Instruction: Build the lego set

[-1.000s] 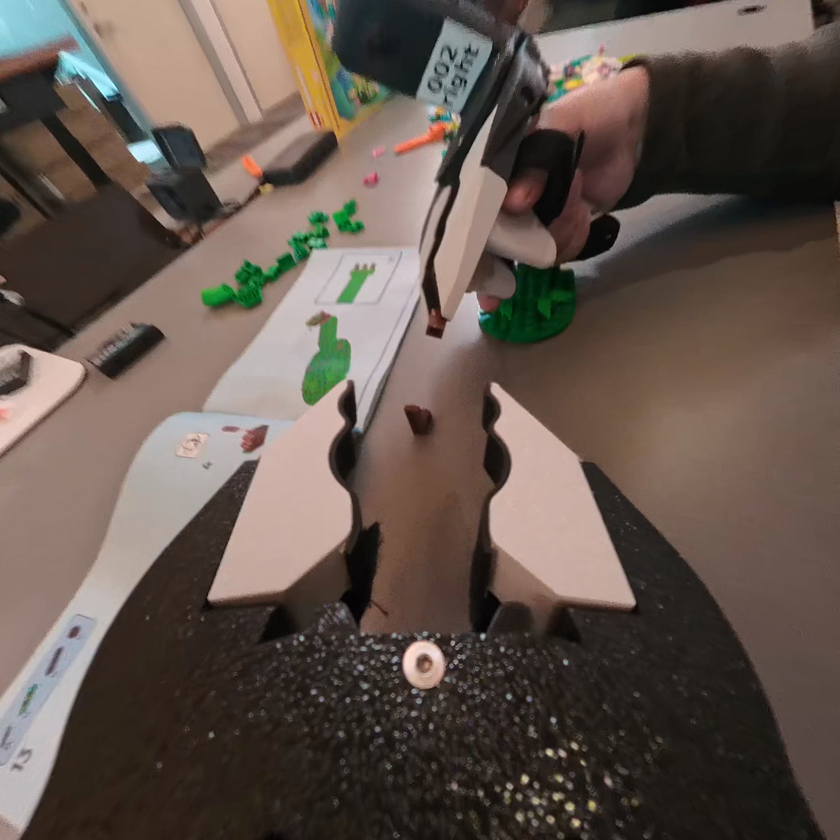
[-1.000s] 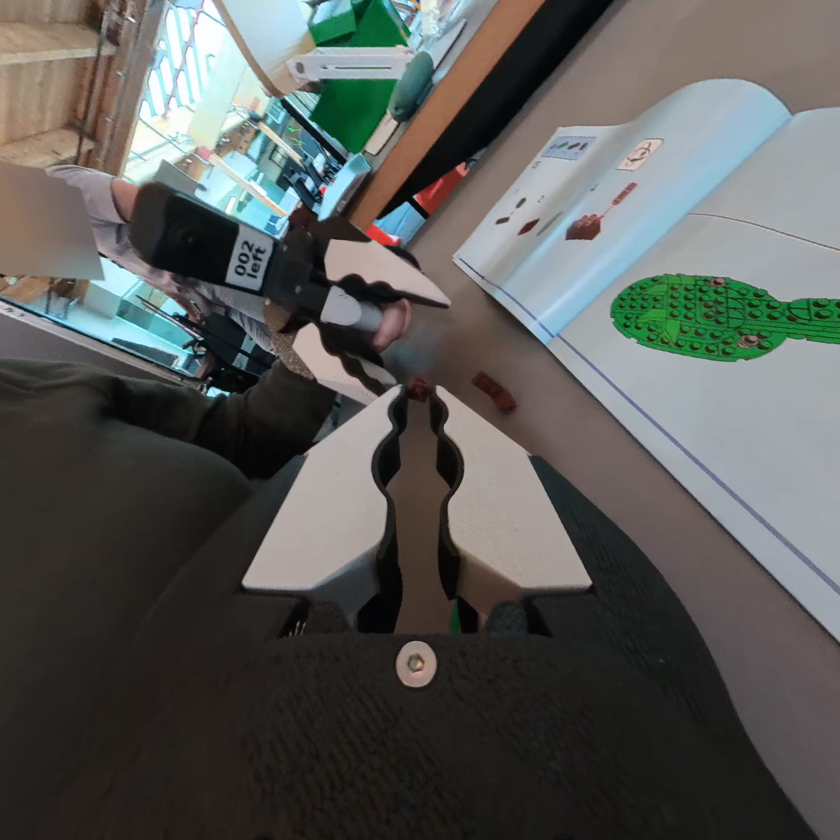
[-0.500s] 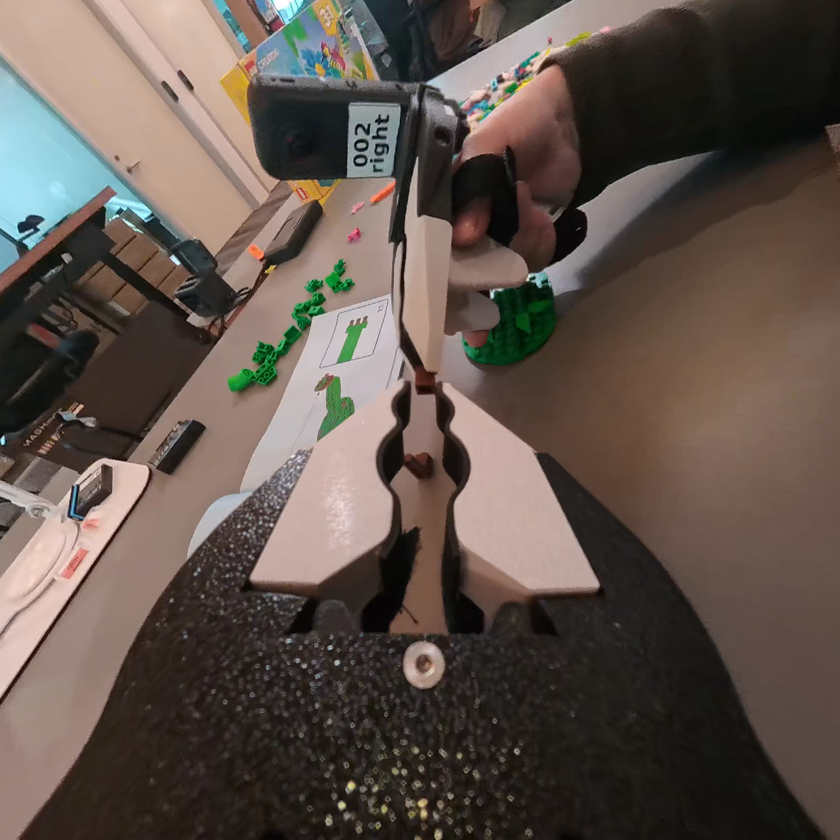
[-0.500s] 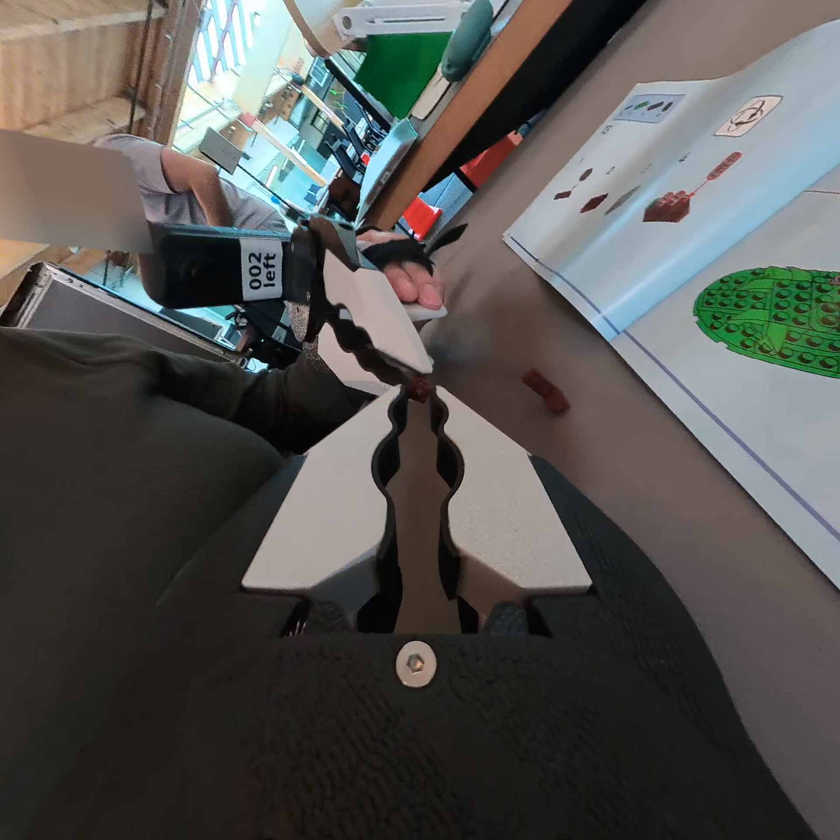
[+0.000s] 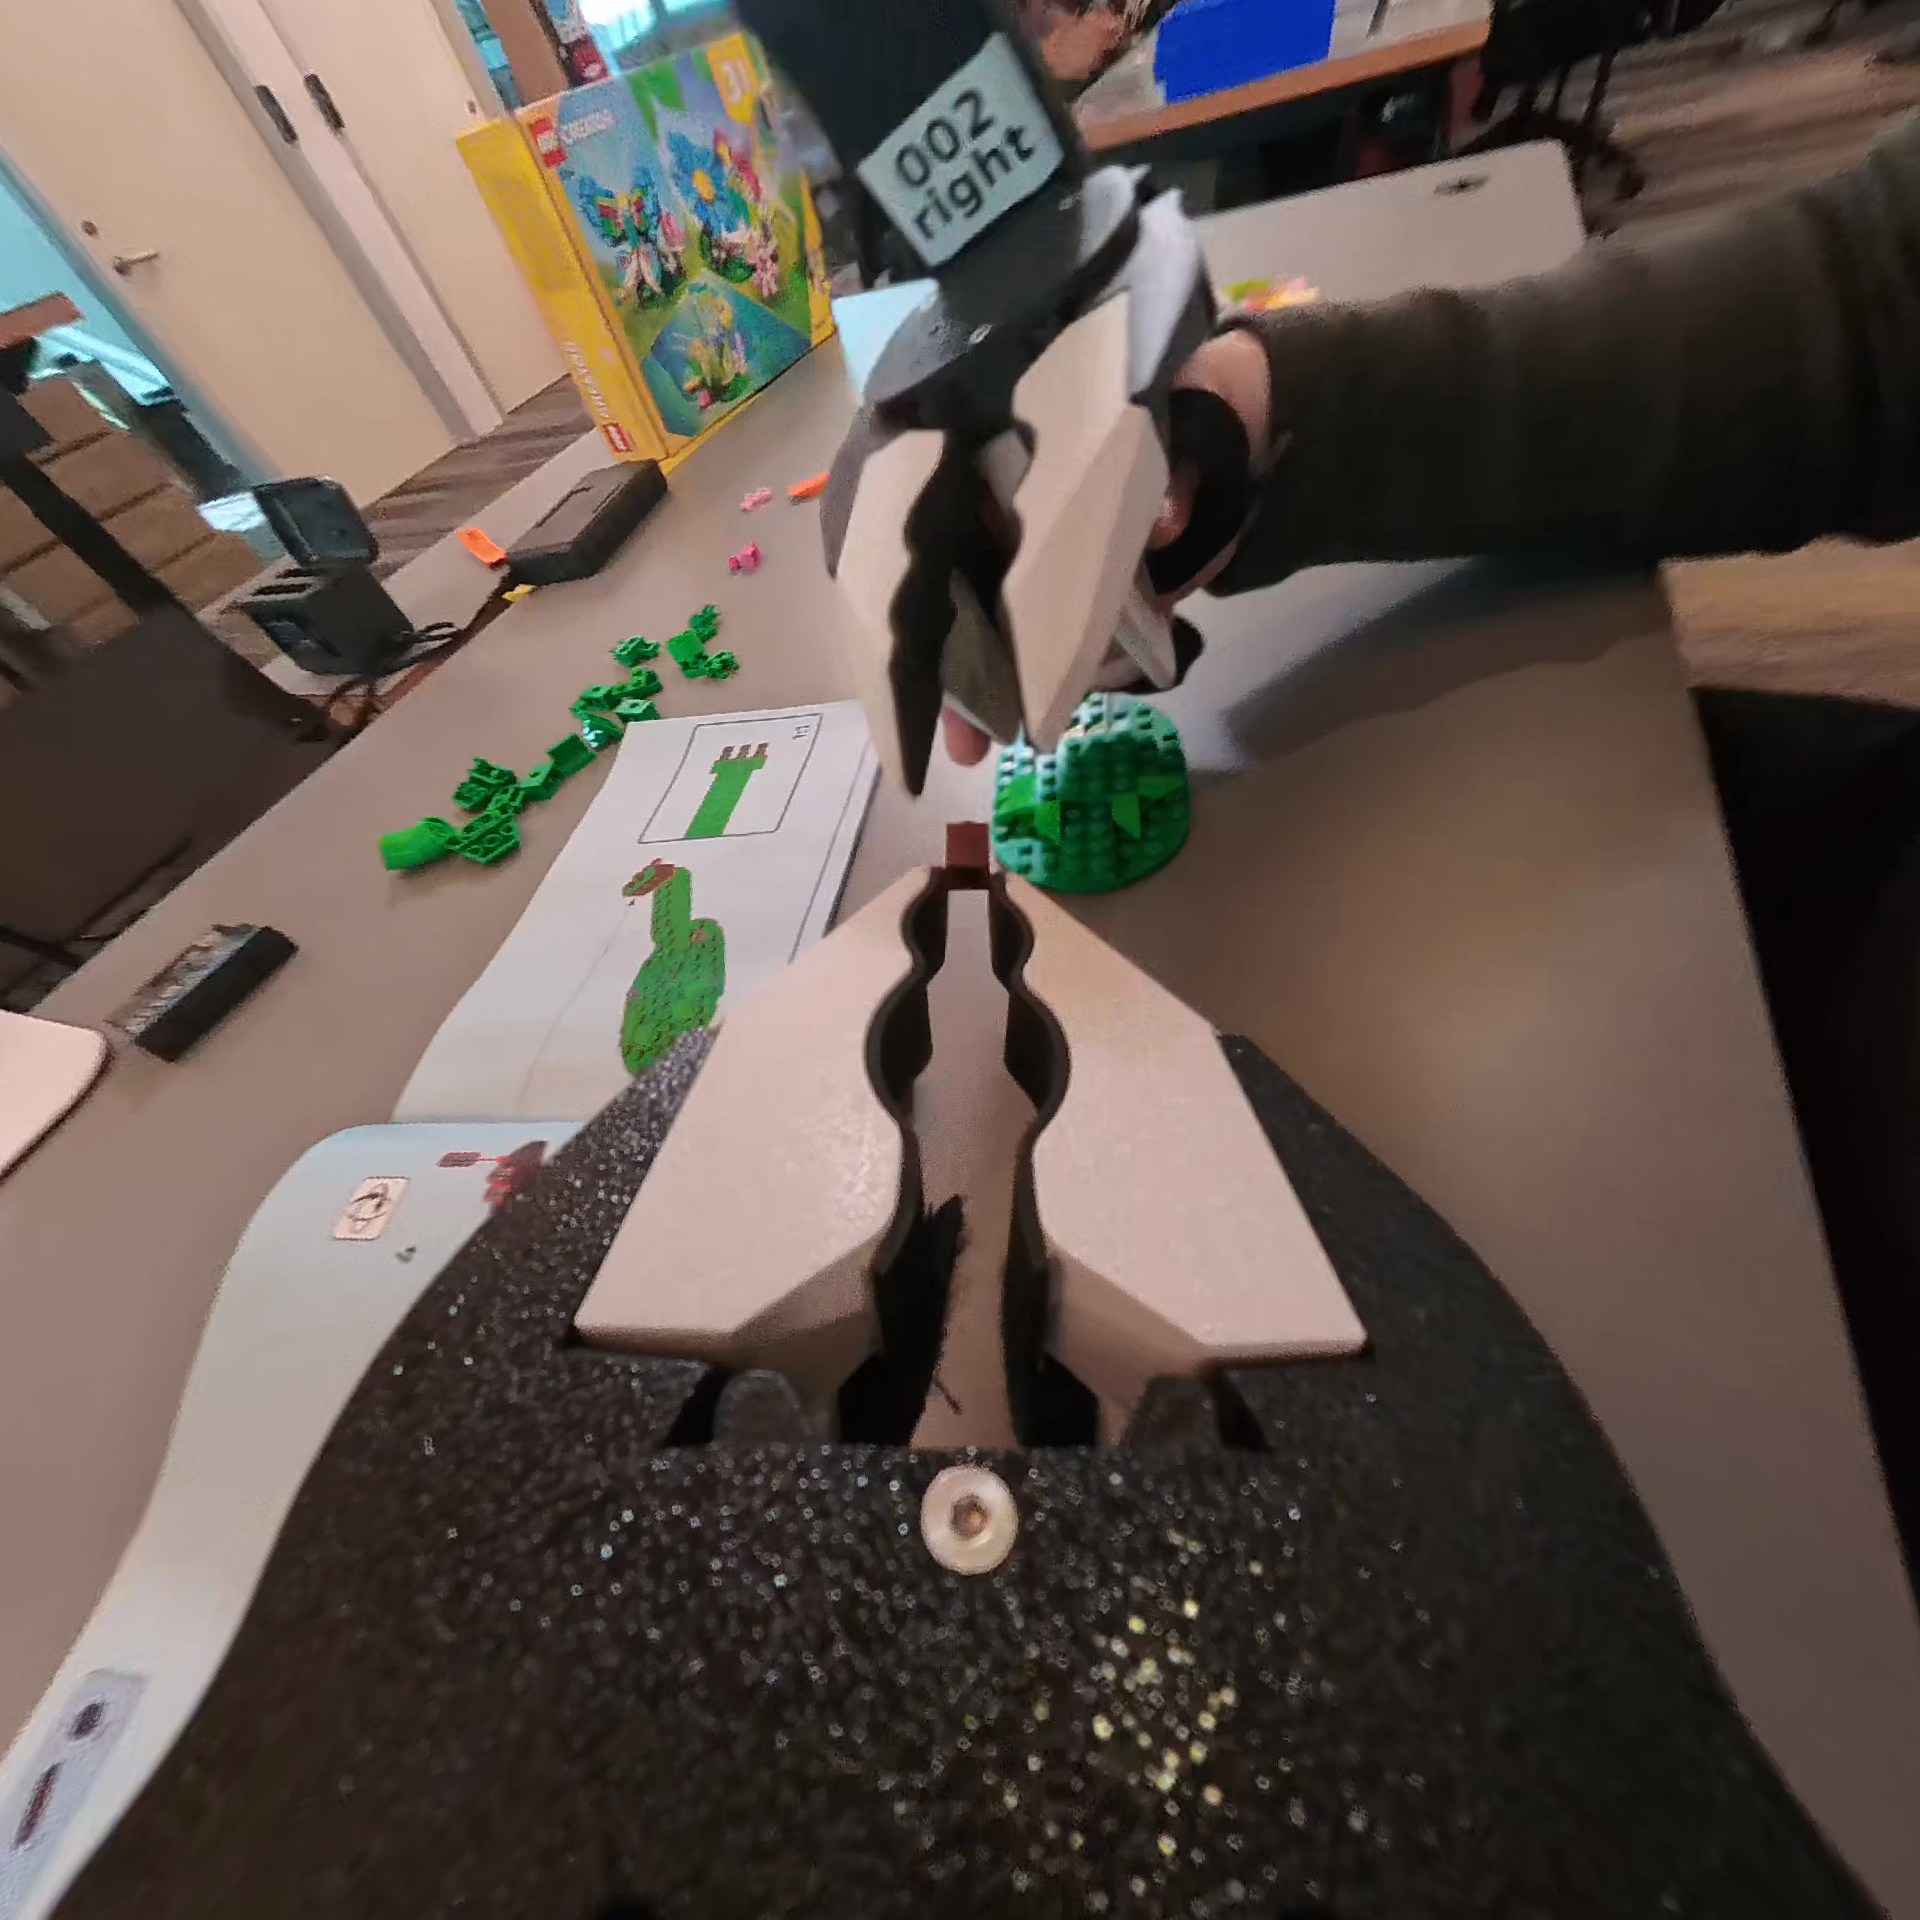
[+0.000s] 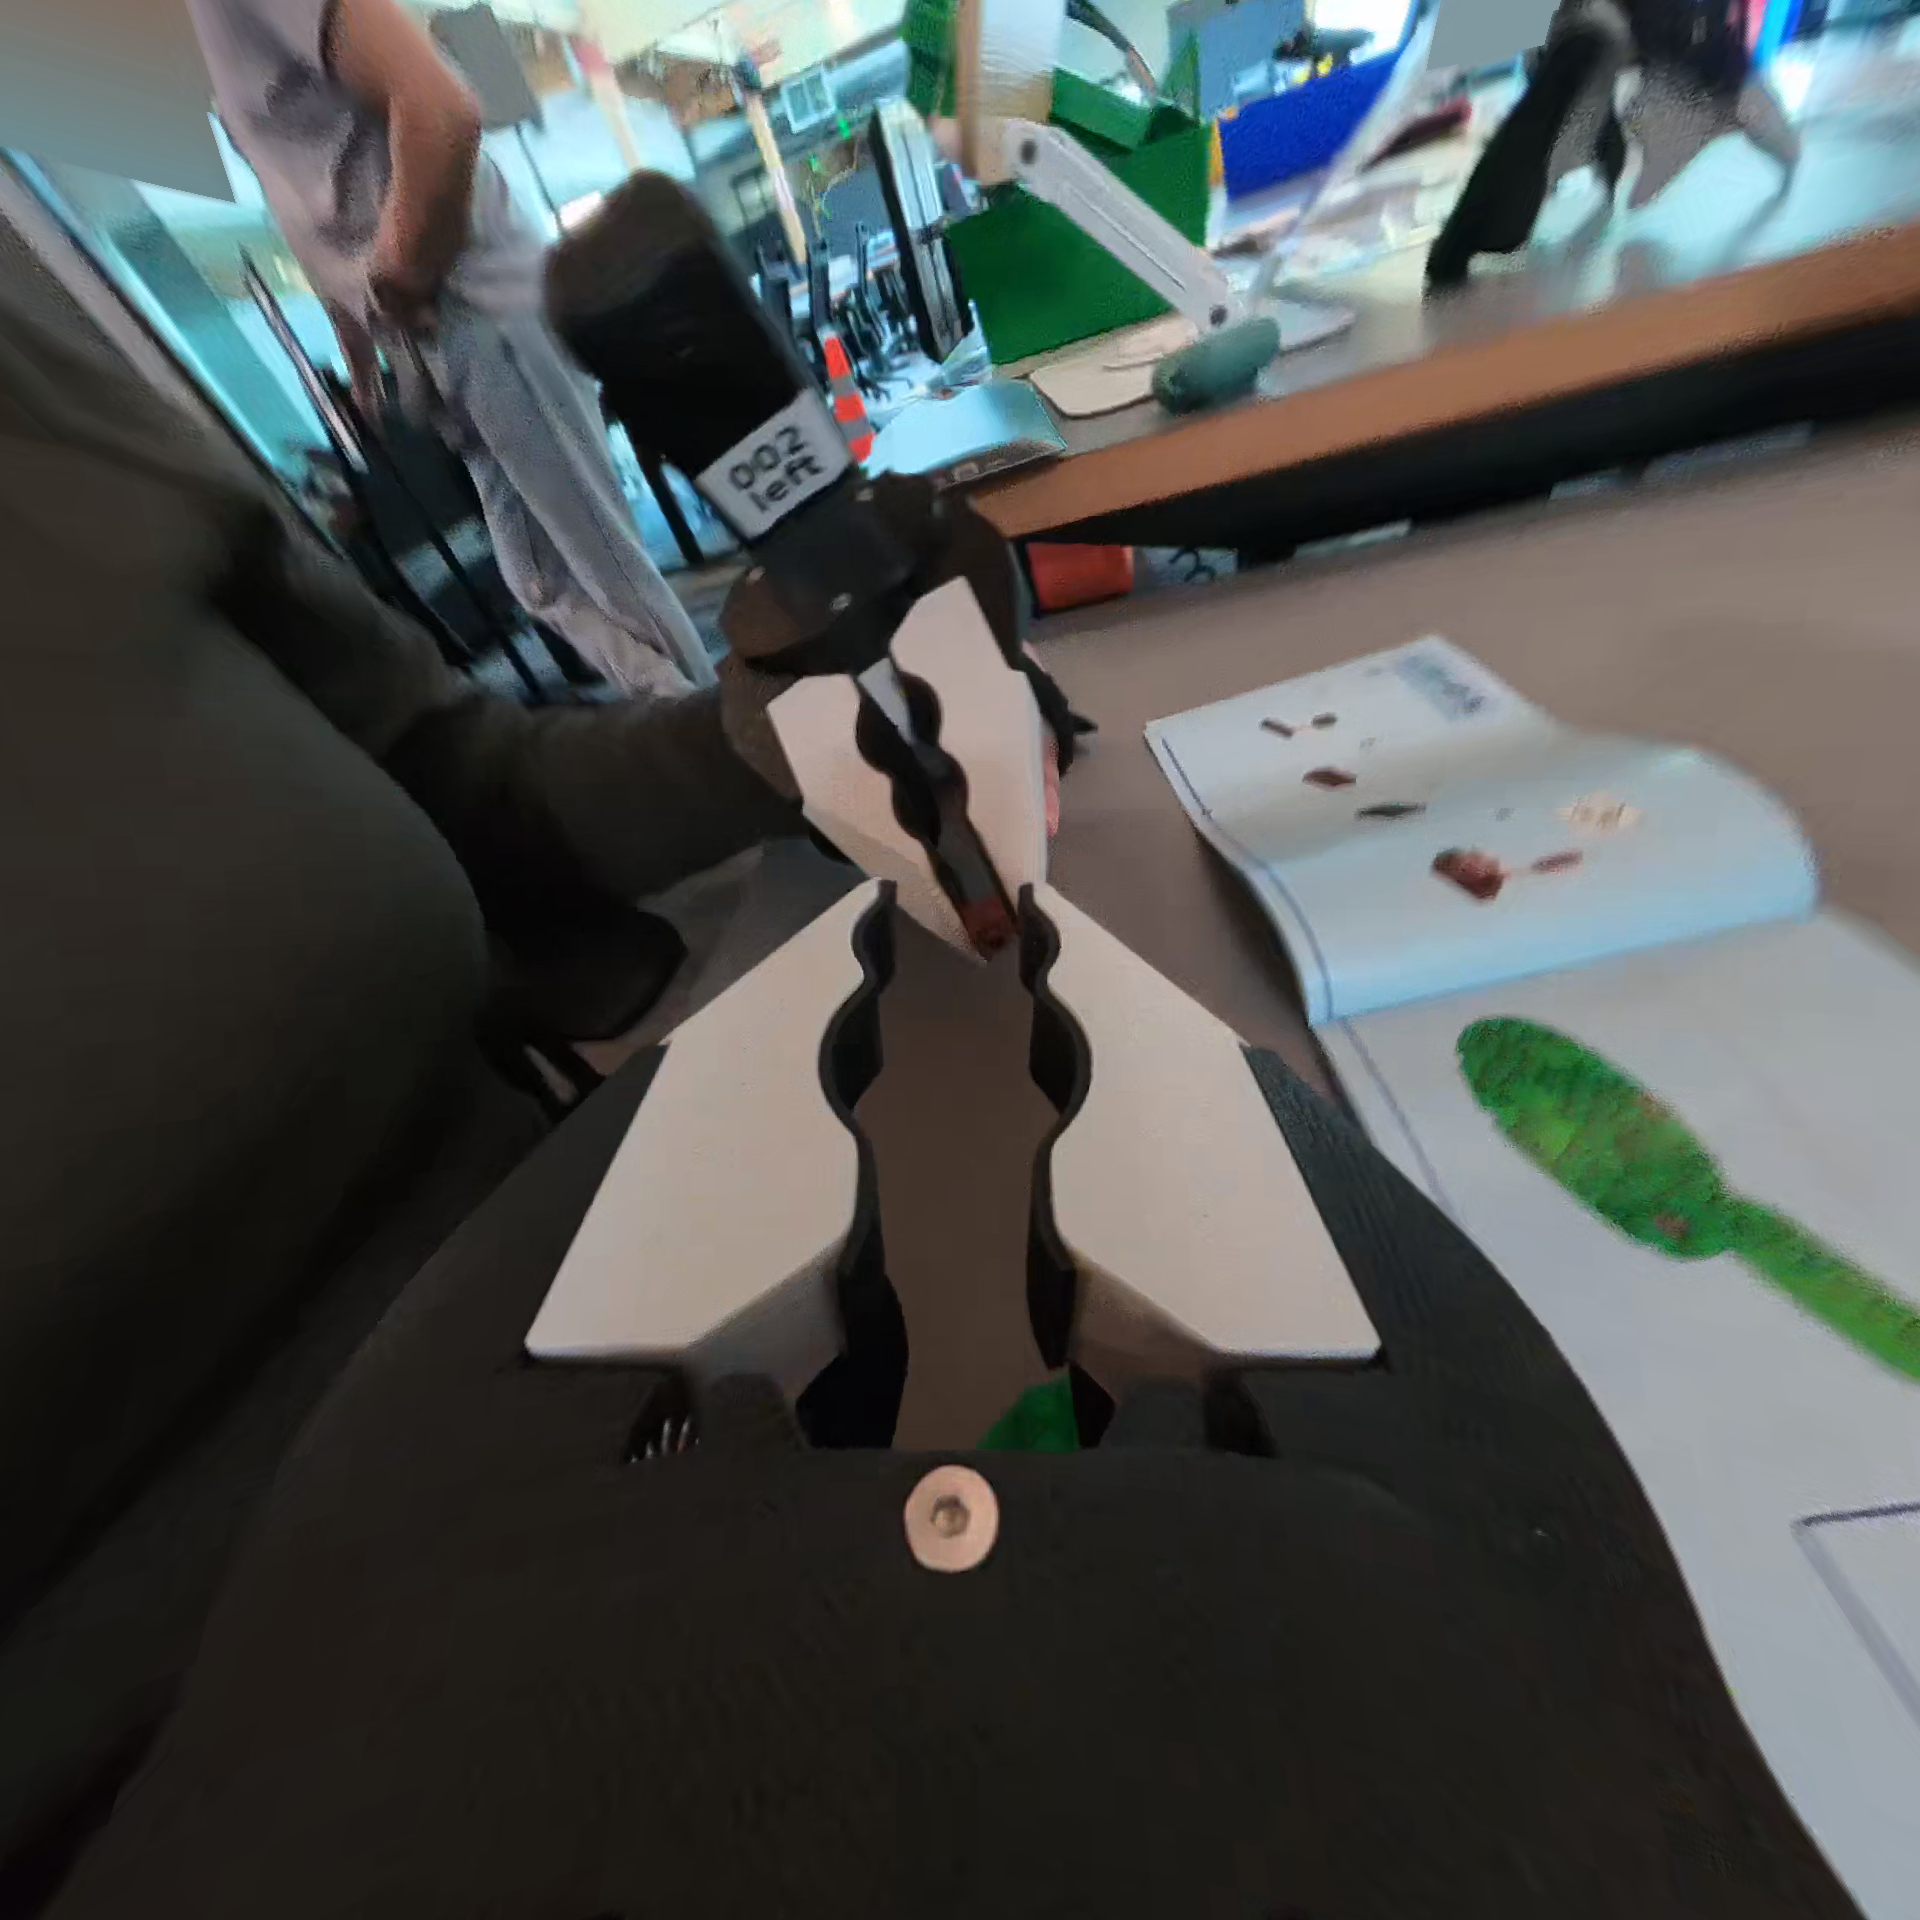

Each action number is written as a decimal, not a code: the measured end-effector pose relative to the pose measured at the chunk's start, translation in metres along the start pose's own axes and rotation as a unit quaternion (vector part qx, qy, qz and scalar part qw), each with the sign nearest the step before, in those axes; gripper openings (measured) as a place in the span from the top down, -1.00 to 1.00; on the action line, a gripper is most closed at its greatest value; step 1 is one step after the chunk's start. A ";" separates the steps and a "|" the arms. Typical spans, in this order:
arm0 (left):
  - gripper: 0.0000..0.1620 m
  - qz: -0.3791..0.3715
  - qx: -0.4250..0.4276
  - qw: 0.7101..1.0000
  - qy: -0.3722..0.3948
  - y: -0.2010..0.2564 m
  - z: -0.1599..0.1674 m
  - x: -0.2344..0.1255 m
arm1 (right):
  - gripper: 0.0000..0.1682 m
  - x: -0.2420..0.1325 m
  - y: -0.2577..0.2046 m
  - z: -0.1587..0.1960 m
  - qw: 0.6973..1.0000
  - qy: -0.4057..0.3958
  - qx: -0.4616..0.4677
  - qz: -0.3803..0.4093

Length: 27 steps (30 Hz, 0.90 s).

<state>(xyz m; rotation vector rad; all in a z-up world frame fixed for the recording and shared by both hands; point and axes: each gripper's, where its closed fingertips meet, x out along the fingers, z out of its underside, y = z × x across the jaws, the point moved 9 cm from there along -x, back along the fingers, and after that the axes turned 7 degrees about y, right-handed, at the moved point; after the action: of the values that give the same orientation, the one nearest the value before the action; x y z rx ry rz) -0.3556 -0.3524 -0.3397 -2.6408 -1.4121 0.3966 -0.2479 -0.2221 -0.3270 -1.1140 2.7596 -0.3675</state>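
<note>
My left gripper (image 5: pixel 966 883) is shut on a small brown brick (image 5: pixel 966 854), held at its fingertips above the table. In the right wrist view the left gripper (image 6: pixel 982 930) points down at me with the brown brick (image 6: pixel 985 923) in its tip. My right gripper (image 6: pixel 956 899) is open and empty, its tips on either side of the left gripper's tip. In the left wrist view the right gripper (image 5: pixel 971 758) hangs just above the brick, jaws apart. A round green build (image 5: pixel 1091 810) stands on the table just behind it.
An open instruction booklet (image 5: pixel 727 831) lies left of the build and also shows in the right wrist view (image 6: pixel 1558 935). Loose green bricks (image 5: pixel 551 769) lie further left. A yellow set box (image 5: pixel 675 260) and a black case (image 5: pixel 582 520) stand at the back. A person stands beyond the table. Both grippers' tips are close together, under 4 cm apart.
My left gripper closed on the brown brick that the right gripper held. The right gripper has opened, let go of it and drawn back a little.
</note>
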 end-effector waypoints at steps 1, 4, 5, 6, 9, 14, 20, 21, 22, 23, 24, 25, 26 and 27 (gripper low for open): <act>0.93 0.007 -0.011 1.000 0.009 0.000 -0.001 -0.001 | 0.74 0.000 -0.005 -0.002 0.999 -0.007 -0.039 0.000; 0.94 0.024 -0.033 0.999 0.028 0.000 -0.003 -0.004 | 0.77 0.000 -0.012 -0.002 0.994 -0.027 -0.107 0.007; 0.94 0.028 -0.036 0.998 0.032 0.000 -0.004 -0.004 | 0.78 0.000 -0.013 -0.001 0.992 -0.029 -0.119 0.008; 0.94 0.032 -0.038 0.998 0.033 0.001 -0.004 -0.004 | 0.79 0.001 -0.013 0.000 0.991 -0.029 -0.127 0.008; 0.94 0.042 -0.043 0.998 0.036 0.002 -0.005 -0.004 | 0.84 0.003 -0.015 0.001 0.988 -0.038 -0.146 0.009; 0.94 0.048 -0.041 0.998 0.025 0.004 -0.004 -0.002 | 0.91 0.005 -0.015 0.004 0.986 -0.053 -0.155 0.015; 0.94 0.049 -0.052 0.997 0.021 0.005 -0.003 -0.001 | 0.93 0.004 -0.015 0.005 0.984 -0.060 -0.166 0.016; 0.93 0.041 -0.053 0.998 0.021 0.004 -0.002 -0.002 | 0.93 0.004 -0.013 0.006 0.985 -0.059 -0.163 0.020; 0.87 0.025 -0.052 0.998 0.016 0.002 -0.001 -0.004 | 0.93 0.003 -0.010 0.007 0.985 -0.063 -0.160 0.026; 0.82 0.010 -0.051 0.999 0.009 -0.001 0.000 -0.007 | 0.93 0.002 -0.006 0.009 0.984 -0.069 -0.158 0.034; 0.75 0.000 -0.052 0.999 -0.001 -0.005 0.003 -0.010 | 0.93 0.001 -0.002 0.012 0.984 -0.077 -0.154 0.042; 0.68 -0.010 -0.056 0.998 -0.017 -0.008 0.006 -0.013 | 0.93 0.001 0.003 0.015 0.983 -0.088 -0.151 0.051; 0.60 -0.019 -0.060 0.997 -0.036 -0.012 0.010 -0.014 | 0.93 0.002 0.007 0.017 0.982 -0.100 -0.150 0.059; 0.52 -0.023 -0.061 0.996 -0.061 -0.015 0.014 -0.014 | 0.93 0.004 0.011 0.018 0.981 -0.111 -0.146 0.064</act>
<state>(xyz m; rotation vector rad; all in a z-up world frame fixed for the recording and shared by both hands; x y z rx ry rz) -0.3787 -0.3559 -0.3479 -2.7155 -1.5802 0.4897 -0.2543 -0.2199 -0.3471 -0.9571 2.7209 0.1748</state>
